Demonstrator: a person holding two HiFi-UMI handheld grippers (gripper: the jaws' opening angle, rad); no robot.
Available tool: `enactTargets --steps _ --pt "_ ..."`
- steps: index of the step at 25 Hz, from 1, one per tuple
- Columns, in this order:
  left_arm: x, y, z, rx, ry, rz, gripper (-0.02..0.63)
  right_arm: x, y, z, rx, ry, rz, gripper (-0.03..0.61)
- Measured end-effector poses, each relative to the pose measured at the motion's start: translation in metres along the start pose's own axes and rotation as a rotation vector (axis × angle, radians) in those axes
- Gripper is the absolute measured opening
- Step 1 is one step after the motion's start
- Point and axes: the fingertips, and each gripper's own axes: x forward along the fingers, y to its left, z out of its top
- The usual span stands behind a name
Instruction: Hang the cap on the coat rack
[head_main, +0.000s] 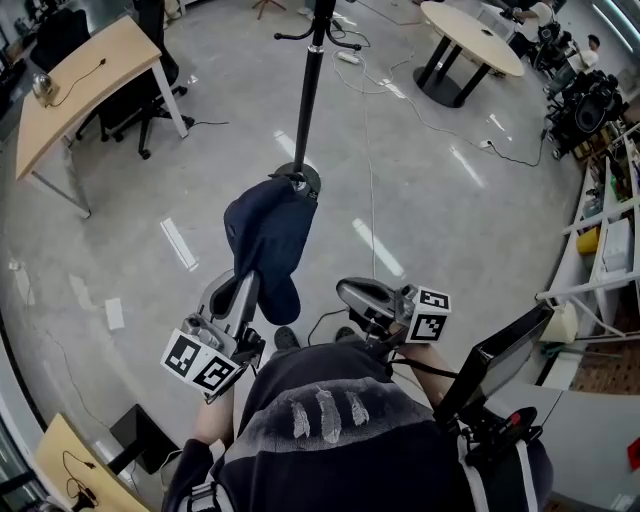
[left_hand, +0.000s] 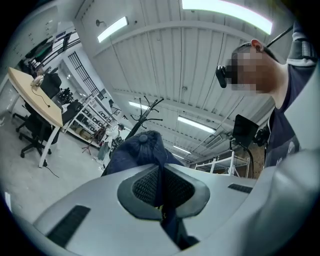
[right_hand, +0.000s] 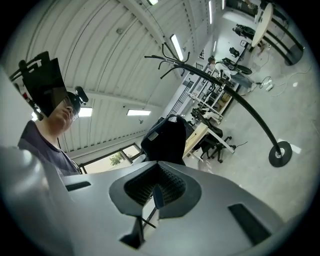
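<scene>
Floor: glossy grey, cables trailing; desks around. Coat rack: black, upright. Cap: navy, limp, pinched in my left gripper; my right gripper pressed together.

Coat rack top cut off at far picture edge. Base partly hidden behind cap. Cap edge buried between left gripper jaws.

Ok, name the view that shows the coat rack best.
The right gripper view: the coat rack stands whole there, hooks down to base. The head view looks down its pole and crops the top; the left gripper view shows only hooks above the cap.
</scene>
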Motion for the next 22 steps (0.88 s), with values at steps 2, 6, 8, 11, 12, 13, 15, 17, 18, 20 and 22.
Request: enactTargets --steps 2,6,8,11,12,13,15,17,18,20,22 --pt "-0.002 0.007 0.001 -0.02 -0.001 0.01 0.015 0.01 -0.004 -0.002 0.009 0.012 -0.011 0.003" --pt "0.002 0.011 0.002 -0.039 0.012 0.022 0.015 0.011 -0.008 0.002 0.048 -0.015 -0.008 0.003" --pt "0.01 0.011 0.003 -0.025 0.022 0.021 0.015 0.009 -0.014 0.006 0.072 -0.038 -0.002 0.003" --pt "0.025 0.009 0.004 -0.009 0.041 0.023 0.015 0.004 -0.025 0.015 0.115 -0.07 0.007 0.004" --pt "0.031 0.009 0.003 -0.008 0.046 0.024 0.015 0.001 -0.029 0.018 0.127 -0.077 0.012 0.003" --pt "0.037 0.008 0.001 -0.006 0.053 0.025 0.015 -0.002 -0.034 0.021 0.136 -0.083 0.017 0.003" --pt "0.053 0.004 -0.005 0.005 0.068 0.029 0.015 -0.011 -0.043 0.031 0.145 -0.093 0.03 0.003" --pt "0.072 0.0 -0.012 0.018 0.085 0.033 0.015 -0.024 -0.053 0.043 0.158 -0.114 0.04 0.003" --pt "0.081 -0.003 -0.015 0.023 0.093 0.036 0.015 -0.032 -0.058 0.05 0.171 -0.132 0.046 0.003" --pt "0.098 -0.009 -0.02 0.034 0.107 0.045 0.016 -0.048 -0.066 0.066 0.209 -0.176 0.064 0.003" --pt "0.116 -0.014 -0.023 0.047 0.115 0.059 0.015 -0.064 -0.075 0.082 0.23 -0.206 0.08 0.003"
